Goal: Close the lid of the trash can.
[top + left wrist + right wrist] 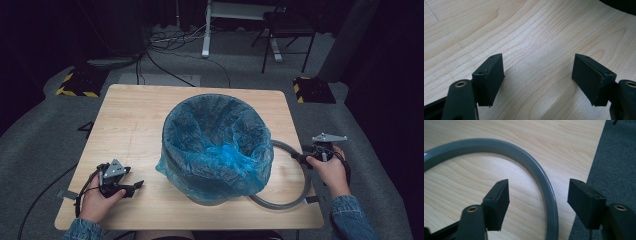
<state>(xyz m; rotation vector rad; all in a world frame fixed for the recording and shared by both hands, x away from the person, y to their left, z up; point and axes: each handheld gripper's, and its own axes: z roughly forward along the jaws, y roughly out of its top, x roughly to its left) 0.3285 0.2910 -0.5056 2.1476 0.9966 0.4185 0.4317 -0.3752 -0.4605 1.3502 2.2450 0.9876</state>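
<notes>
The bin liner [220,145] is a translucent, crinkled blue. The ring [534,167] beside it is plain dark grey. The table [135,125] is pale wood with a wavy brown grain. Both the left gripper [537,75] and the right gripper [537,200] have matte black jaws with brass-coloured eyelets. The sleeves [350,215] are blue denim, and the floor [380,150] is grey carpet.

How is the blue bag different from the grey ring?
The blue bag is crinkly and see-through; the grey ring is smooth and stiff. The blue bag stands up inside the bin, draped over its rim; the grey ring lies flat on the table. The right gripper straddles the grey ring, not the bag.
</notes>
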